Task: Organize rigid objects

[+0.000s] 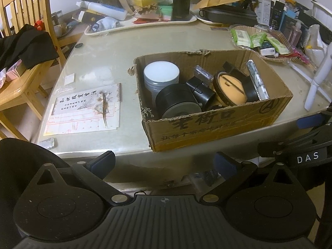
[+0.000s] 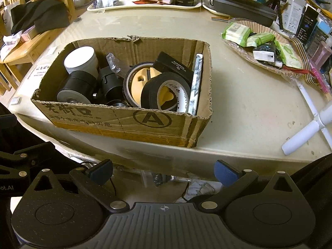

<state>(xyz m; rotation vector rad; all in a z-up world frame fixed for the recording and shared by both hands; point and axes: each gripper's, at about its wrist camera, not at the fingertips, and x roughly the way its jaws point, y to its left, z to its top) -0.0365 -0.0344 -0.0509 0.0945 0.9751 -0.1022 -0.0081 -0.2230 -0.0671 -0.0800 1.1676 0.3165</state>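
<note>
Cardboard box (image 1: 215, 124) is seen sitting at the near edge of the bench (image 1: 99, 62), its front wall printed with dark characters and a circled letter A. Inside it, rigid objects are packed together: a grey jar with a white lid (image 1: 161, 76) is stood upright in the far-left corner, and a black cylinder with a grey end (image 1: 177, 101) is laid on its side in front of the jar, touching it. A round tan-faced disc with a dark rim (image 1: 229, 89) is propped on edge toward the middle, a roll of black tape (image 2: 166, 92) is leaned against it, and a flat marbled slab (image 2: 196, 85) is stood on edge along the right wall. A small clear plastic case (image 1: 204, 75) is tilted behind the black parts.

Left tongs (image 1: 165, 162) are held apart, below the near edge of the bench, with nothing between the blue pads. Right tongs (image 2: 164, 171) are likewise spread wide and empty, just short of the box's front wall.

Papers with red and black print (image 1: 87, 112) are laid flat near the left edge. A white tray of clutter (image 1: 145, 20) is set along the far edge, and a paper plate of green packets (image 2: 261, 41) is placed toward the far-right corner.
</note>
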